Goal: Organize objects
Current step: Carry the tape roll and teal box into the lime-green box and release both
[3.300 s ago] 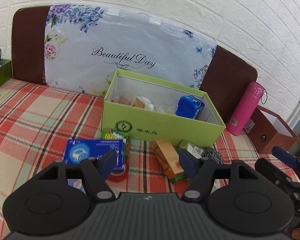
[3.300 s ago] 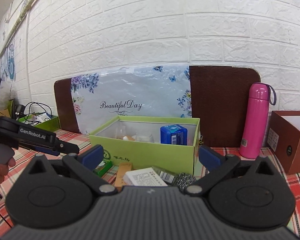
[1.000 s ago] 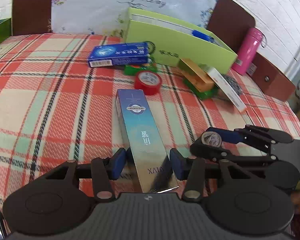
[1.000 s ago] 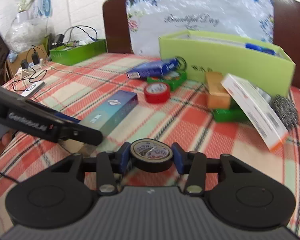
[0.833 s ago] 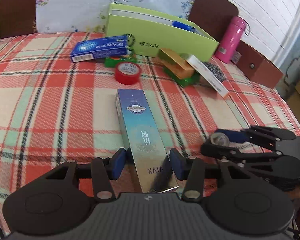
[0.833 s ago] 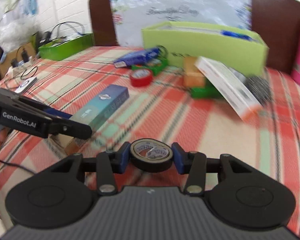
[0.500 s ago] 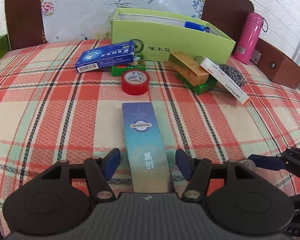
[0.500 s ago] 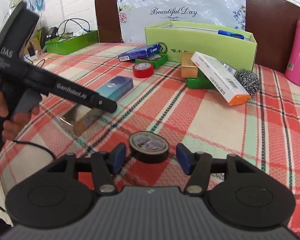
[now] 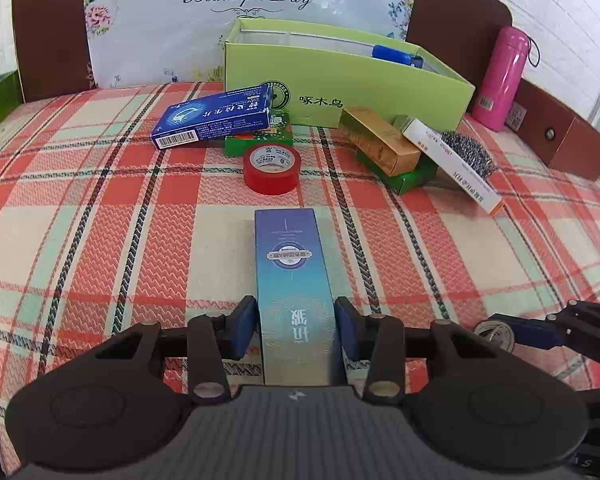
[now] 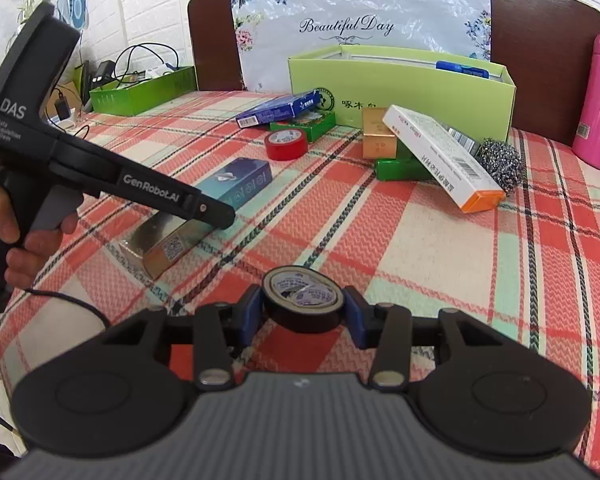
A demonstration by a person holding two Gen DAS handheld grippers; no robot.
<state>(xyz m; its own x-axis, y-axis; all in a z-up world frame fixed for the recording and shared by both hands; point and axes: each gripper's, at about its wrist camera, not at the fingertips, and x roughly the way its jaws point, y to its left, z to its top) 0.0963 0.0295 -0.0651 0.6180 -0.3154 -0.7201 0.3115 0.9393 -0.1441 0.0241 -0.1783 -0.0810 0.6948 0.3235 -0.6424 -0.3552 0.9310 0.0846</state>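
A long blue-teal box [image 9: 292, 280] lies flat on the plaid cloth, and my left gripper [image 9: 296, 326] is shut on its near end. It also shows in the right wrist view [image 10: 236, 186] under the left gripper's arm [image 10: 140, 190]. My right gripper [image 10: 302, 314] is shut on a black tape roll [image 10: 302, 298], low over the cloth; the roll also shows at the right of the left wrist view [image 9: 496, 334]. The light green open box [image 9: 340, 80] stands at the back.
A red tape roll [image 9: 272, 164], a blue box [image 9: 214, 118] on a green box [image 9: 260, 140], a gold box [image 9: 380, 140], a white-orange box [image 9: 452, 164] and a steel scourer [image 9: 468, 152] lie before the green box. A pink bottle [image 9: 500, 76] and brown box [image 9: 560, 136] stand right.
Half a second ago both grippers stood open around the blue-teal box and the black tape roll; now both have closed on them. Both objects rest low by the cloth.
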